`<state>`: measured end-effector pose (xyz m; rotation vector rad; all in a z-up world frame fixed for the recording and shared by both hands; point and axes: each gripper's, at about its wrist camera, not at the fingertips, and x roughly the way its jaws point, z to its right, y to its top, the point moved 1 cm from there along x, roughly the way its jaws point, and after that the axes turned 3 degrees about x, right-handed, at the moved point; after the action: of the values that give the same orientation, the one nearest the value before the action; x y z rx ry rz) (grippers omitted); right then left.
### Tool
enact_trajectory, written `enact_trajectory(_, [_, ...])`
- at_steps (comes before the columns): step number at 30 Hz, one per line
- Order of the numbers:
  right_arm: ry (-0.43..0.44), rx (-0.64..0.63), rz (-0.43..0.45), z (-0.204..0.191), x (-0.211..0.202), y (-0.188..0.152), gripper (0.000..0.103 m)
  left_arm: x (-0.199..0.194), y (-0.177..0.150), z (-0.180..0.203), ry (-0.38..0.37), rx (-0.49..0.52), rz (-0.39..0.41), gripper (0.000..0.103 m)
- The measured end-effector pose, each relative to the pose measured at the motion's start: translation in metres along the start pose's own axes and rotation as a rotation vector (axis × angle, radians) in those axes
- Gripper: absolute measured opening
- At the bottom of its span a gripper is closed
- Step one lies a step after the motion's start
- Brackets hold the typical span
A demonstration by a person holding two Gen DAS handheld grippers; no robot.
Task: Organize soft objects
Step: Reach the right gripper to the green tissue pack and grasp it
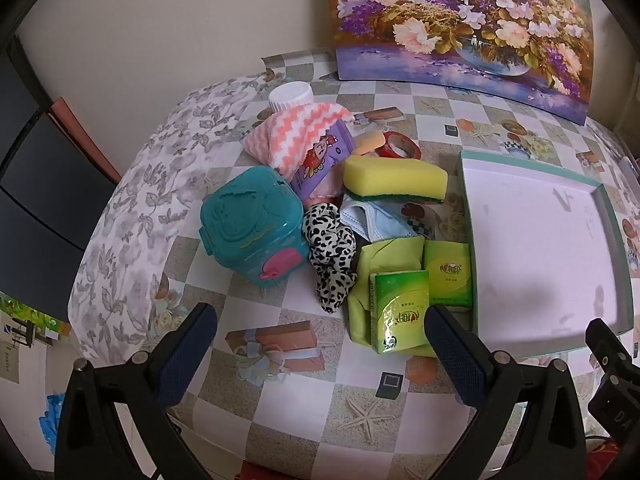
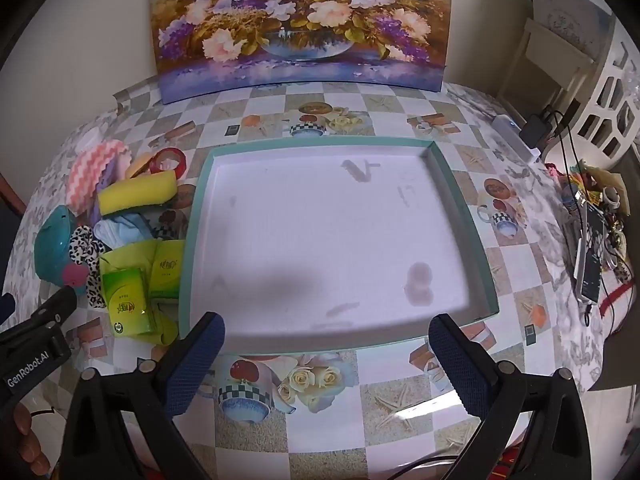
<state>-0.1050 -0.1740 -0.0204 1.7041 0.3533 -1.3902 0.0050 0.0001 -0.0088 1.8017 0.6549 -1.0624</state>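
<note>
Hovering over the checkered tablecloth (image 1: 256, 280) in the left wrist view, the left gripper (image 1: 320, 344) stands spread wide and grasps nothing. Beyond it lies a heap: green tissue packs (image 1: 400, 308), a leopard scrunchie (image 1: 332, 256), a blue face mask (image 1: 376, 220), a yellow sponge (image 1: 394, 178), a pink zigzag cloth (image 1: 296, 132) and a teal plastic box (image 1: 250, 220). In the right wrist view, the right gripper (image 2: 326, 352) is likewise released and empty, facing the shallow teal-rimmed tray (image 2: 196, 216) just right of the heap.

Checkered table (image 2: 320, 432) under both tongs: shallow tray (image 2: 472, 240) ahead of the right, soft-goods pile (image 1: 360, 216) ahead of the left
</note>
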Motion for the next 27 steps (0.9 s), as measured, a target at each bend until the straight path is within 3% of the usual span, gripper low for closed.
enact_trajectory(6, [0.011,-0.008,-0.002,-0.003,0.0,0.0,0.103,0.0,0.0,-0.001,-0.005,-0.007,-0.002,0.103])
enact_trajectory(11, [0.12,-0.018,-0.01,-0.017,0.0,0.002,0.103,0.009,-0.001,-0.017,-0.019,-0.096,-0.031,0.103])
enact_trajectory(14, [0.204,-0.037,-0.049,-0.033,0.008,0.004,0.103,0.016,-0.002,-0.028,-0.016,-0.158,-0.062,0.103])
enact_trajectory(22, [0.302,-0.117,-0.113,-0.083,0.029,0.001,0.103,0.042,-0.009,-0.059,-0.041,-0.326,-0.157,0.103])
enact_trajectory(27, [0.341,-0.183,-0.132,-0.117,0.039,-0.008,0.103,0.056,-0.011,-0.067,-0.048,-0.361,-0.201,0.103])
